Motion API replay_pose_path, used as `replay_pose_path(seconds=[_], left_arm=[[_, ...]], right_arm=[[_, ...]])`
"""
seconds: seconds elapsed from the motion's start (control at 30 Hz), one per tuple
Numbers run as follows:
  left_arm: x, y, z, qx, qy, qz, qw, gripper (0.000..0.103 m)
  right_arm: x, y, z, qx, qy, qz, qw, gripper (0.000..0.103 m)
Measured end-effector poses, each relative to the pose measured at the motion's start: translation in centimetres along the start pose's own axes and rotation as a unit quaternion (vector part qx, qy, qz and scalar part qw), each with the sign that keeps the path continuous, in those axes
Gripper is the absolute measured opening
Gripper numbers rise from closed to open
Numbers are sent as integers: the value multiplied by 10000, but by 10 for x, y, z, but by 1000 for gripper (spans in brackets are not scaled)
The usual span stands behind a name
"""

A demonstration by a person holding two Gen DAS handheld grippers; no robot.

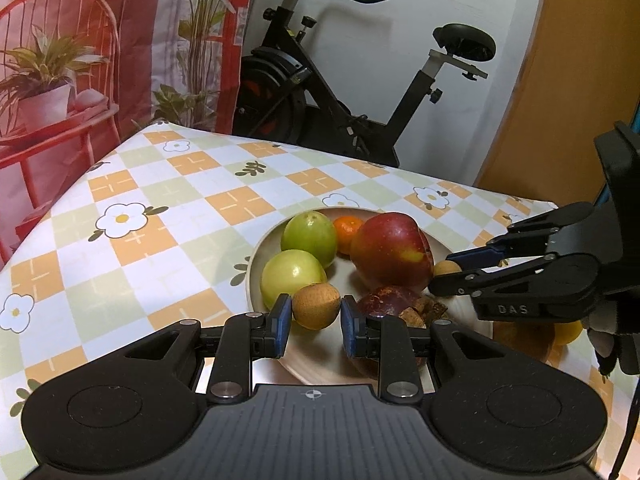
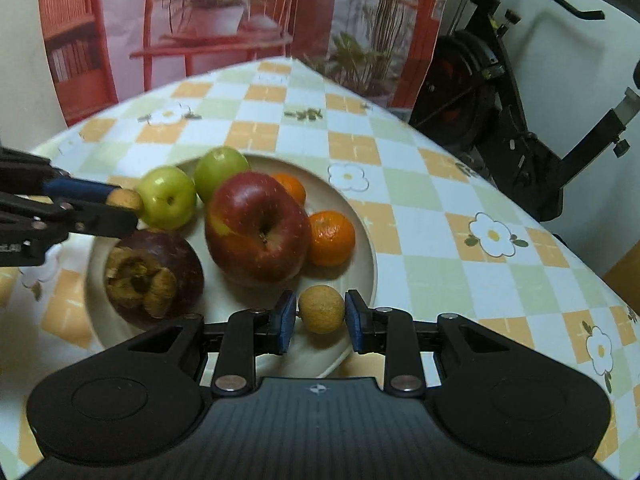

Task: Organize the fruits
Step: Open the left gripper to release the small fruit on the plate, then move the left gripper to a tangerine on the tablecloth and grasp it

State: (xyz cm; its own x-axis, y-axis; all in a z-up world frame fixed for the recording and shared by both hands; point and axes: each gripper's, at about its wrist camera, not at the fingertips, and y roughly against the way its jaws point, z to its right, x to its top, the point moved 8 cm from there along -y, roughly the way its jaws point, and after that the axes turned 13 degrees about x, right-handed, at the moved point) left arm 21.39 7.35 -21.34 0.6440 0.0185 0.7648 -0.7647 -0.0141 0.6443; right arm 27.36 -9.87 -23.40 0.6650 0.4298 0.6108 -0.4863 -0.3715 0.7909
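Left gripper [image 1: 313, 314]: jaws nearly together, blue pads pressing both sides of a small tan longan [image 1: 316, 306], which is lifted over the near part of the plate [image 1: 256, 258]. Just ahead of its left finger sit two green fruits: the nearer one [image 1: 292, 274] touching the held longan's far side in this view, the farther one [image 1: 309, 238] behind it. Ahead and to the right of the tips stands the big red apple [image 1: 392, 254], with a small orange [image 1: 347, 233] tucked between it and the farther green fruit. Immediately right of the right finger lies a dark mangosteen [image 1: 390, 300] (dried calyx turned toward the right gripper). The plate rests on the checkered desk [image 1: 160, 216]. An exercise bike [image 1: 320, 92] stands beyond the desk's far edge.

Right gripper [image 2: 321, 314]: jaws likewise drawn close, clamped on a second longan [image 2: 321, 314], held over the plate's near right rim [image 2: 370, 256]. From its own camera, far left of its tips, the left gripper [image 2: 124, 204] enters with its fruit against a green fruit [image 2: 168, 198]. Ahead-left lies the mangosteen [image 2: 154, 276]; straight ahead, the apple [image 2: 258, 230]; just right of the apple, an orange [image 2: 331, 238], a second orange [image 2: 290, 188] partly hidden behind the apple (frame slightly blurred). In the left camera, the right gripper [image 1: 440, 276] comes in from the right with its longan [image 1: 446, 268] beside the apple.
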Motion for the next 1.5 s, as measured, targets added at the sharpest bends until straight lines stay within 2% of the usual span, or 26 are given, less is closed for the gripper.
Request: replay_pose_path(seconds=[0.27,0.47,0.63,0.7,0.77,0.93,1.1,1.33,1.5], left_arm=[[0,-1,-2,41,-24,-38,10000,28],[3,3,-5,146,41,-32,9999,29],[7,15,0,169,-30,75,9998,31],[9,21,5,147,-60,133,9998,39],[11,28,12,99,-113,185,9997,39],[11,43,38,-147,-279,233,9992,39],[2,53,68,-477,-351,93,9982,39],[-22,60,101,-796,-479,-116,9956,39],[-44,65,114,-926,-571,-299,9936,39]], right_arm=[[5,-10,1,-89,46,-87,9999,30],[5,0,2,-105,22,42,9999,33],[3,30,3,-48,-163,505,9986,34],[0,46,4,-9,-305,771,9966,34],[-5,63,4,30,-440,1032,9937,34],[-26,101,2,68,-679,1518,9861,34],[-56,130,-7,67,-810,1831,9797,35],[-99,149,-32,-24,-905,1948,9766,36],[-125,148,-49,144,-1180,1848,9756,36]])
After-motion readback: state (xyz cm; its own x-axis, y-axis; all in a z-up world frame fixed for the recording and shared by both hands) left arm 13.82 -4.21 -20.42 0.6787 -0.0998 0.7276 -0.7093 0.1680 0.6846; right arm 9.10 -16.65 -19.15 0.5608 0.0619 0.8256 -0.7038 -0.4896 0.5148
